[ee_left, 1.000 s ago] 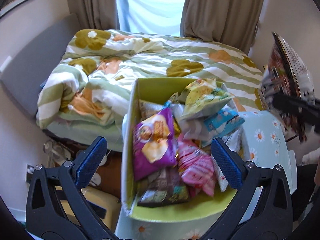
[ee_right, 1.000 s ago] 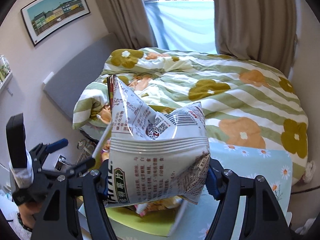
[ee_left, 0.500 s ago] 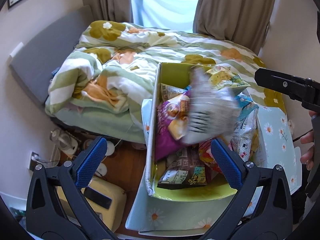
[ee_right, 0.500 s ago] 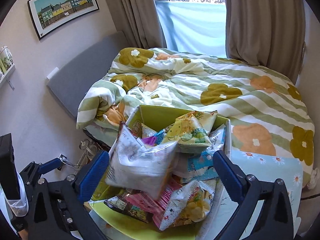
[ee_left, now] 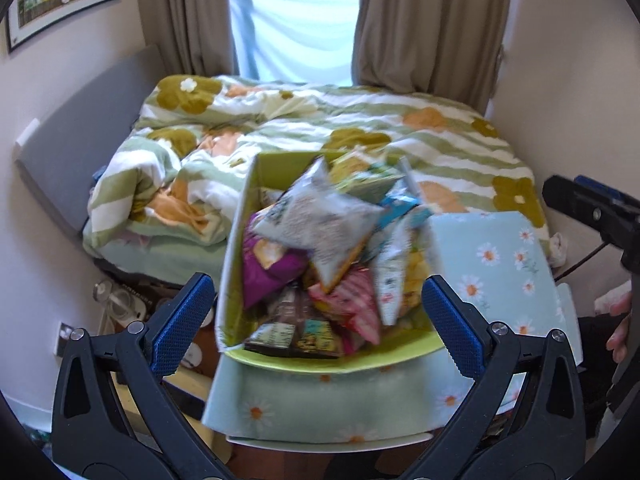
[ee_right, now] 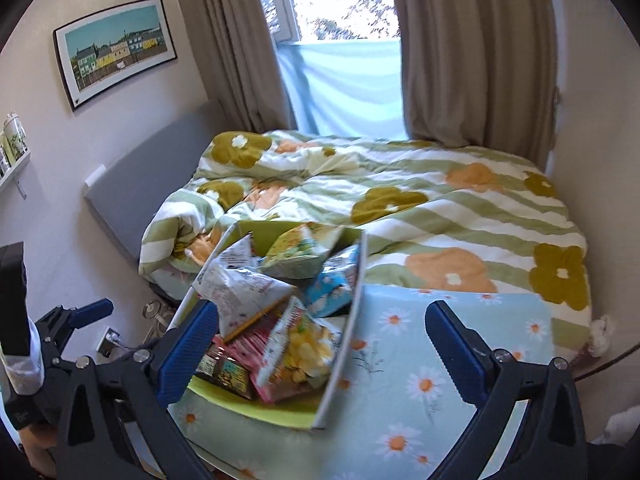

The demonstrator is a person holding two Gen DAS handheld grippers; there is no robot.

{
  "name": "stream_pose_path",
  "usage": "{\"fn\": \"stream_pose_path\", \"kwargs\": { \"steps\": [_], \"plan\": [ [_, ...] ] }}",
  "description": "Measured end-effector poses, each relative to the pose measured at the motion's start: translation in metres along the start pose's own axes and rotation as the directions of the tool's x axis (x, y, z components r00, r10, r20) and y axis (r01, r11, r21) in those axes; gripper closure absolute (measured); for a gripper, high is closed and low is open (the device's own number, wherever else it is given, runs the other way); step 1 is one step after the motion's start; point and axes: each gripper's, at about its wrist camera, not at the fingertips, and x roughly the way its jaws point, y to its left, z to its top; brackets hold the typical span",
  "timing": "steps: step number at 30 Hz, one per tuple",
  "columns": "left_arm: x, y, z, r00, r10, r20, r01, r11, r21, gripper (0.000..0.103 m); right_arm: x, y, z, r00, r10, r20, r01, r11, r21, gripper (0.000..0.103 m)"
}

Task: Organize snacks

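Observation:
A green open box (ee_left: 236,240) (ee_right: 256,404) full of snack bags stands on the daisy-print tablecloth (ee_left: 492,256) (ee_right: 432,360). A white-and-grey printed bag (ee_left: 320,220) (ee_right: 236,288) lies on top of the pile. Under it lie a purple bag (ee_left: 268,268), a pink bag (ee_left: 352,300) (ee_right: 256,344), a dark bag (ee_left: 296,332) (ee_right: 224,368), a yellow-green bag (ee_right: 304,252) and a popcorn-picture bag (ee_right: 300,348). My left gripper (ee_left: 316,312) is open and empty in front of the box. My right gripper (ee_right: 320,344) is open and empty, beside the box.
A bed with a green-striped flower duvet (ee_left: 320,140) (ee_right: 440,208) lies right behind the table. A grey headboard (ee_left: 76,140) is at the left. Curtains and a window (ee_right: 344,40) are beyond. Low items and a wall socket (ee_left: 64,336) sit on the floor at the left.
My right gripper opened and dropped the white-and-grey bag, which fell onto the pile in the box. Both grippers pulled back and tilted up.

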Motion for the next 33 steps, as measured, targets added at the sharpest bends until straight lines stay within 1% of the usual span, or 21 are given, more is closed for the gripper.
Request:
{"fn": "stream_pose_path", "kwargs": {
  "steps": [2,4,7,9,13,16,20,26,33],
  "plan": [
    [-0.017,-0.014,0.002,0.999,-0.008,0.032,0.008,1.000,0.007,0.000,-0.029,-0.012,-0.007,0.998,-0.051,0.034,0.051,0.999,0.002,0.000],
    [-0.037,-0.030,0.003,0.997,-0.015,0.072,0.014,1.000,0.014,0.000,-0.048,-0.022,-0.011,0.993,-0.101,0.052,0.101,0.995,0.009,0.000],
    [-0.061,-0.051,0.002,0.993,-0.027,0.117,0.025,0.999,0.022,0.000,-0.081,-0.036,-0.022,0.978,-0.186,0.094,0.184,0.983,0.023,0.000],
    [-0.073,-0.062,-0.001,0.990,-0.033,0.140,0.029,0.999,0.028,0.000,-0.094,-0.042,-0.027,0.970,-0.216,0.115,0.214,0.976,0.030,0.000],
    [-0.098,-0.081,-0.013,0.977,-0.068,0.200,0.062,0.997,0.039,0.000,-0.114,-0.053,-0.040,0.955,-0.271,0.119,0.266,0.962,0.055,0.000],
    [-0.109,-0.094,-0.021,0.972,-0.069,0.227,0.057,0.997,0.057,0.000,-0.122,-0.056,-0.050,0.950,-0.288,0.124,0.282,0.957,0.065,0.000],
    [-0.115,-0.104,-0.027,0.968,-0.063,0.242,0.048,0.996,0.069,0.000,-0.128,-0.056,-0.058,0.945,-0.302,0.127,0.295,0.953,0.068,0.000],
    [-0.116,-0.111,-0.029,0.968,-0.070,0.241,0.052,0.995,0.080,0.000,-0.133,-0.057,-0.065,0.940,-0.315,0.133,0.308,0.948,0.074,0.000],
    [-0.117,-0.114,-0.029,0.967,-0.069,0.247,0.048,0.995,0.091,0.000,-0.134,-0.061,-0.065,0.939,-0.317,0.134,0.308,0.948,0.082,0.000]
  ]
}}
